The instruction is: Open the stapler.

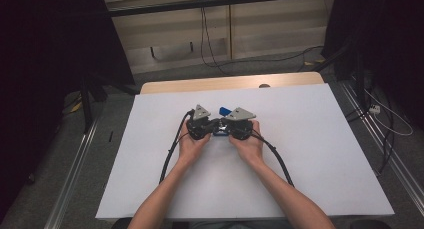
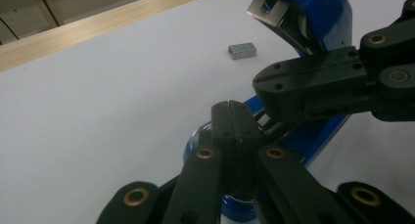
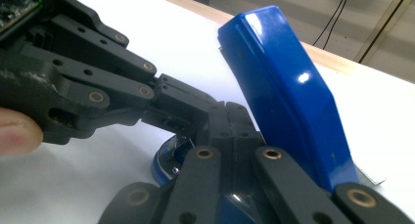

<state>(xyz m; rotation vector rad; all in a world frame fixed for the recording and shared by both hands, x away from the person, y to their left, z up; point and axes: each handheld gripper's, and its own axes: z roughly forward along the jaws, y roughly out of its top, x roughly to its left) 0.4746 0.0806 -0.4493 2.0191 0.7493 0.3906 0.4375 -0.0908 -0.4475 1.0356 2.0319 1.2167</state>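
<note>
At the centre of the high view, both hands are bringing their tools together over a blue stapler [image 1: 220, 122] lying opened on the white tabletop [image 1: 310, 154]. The left gripper [image 2: 230, 106] and right gripper [image 3: 226, 108] are both holding their jaws closed, tips meeting at the stapler's base, apparently steadying its magazine for loading. The lid is standing tilted upward behind. A strip of staples [image 2: 242, 51] is lying apart, upper centre of the left gripper view.

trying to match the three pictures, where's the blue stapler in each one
High view: stapler at table centre, between the two grippers.
Left gripper view: its open lid upper right, base low centre behind the jaws.
Right gripper view: raised blue lid right of centre.
Shared landmark: the white table, under it in all three.
</note>
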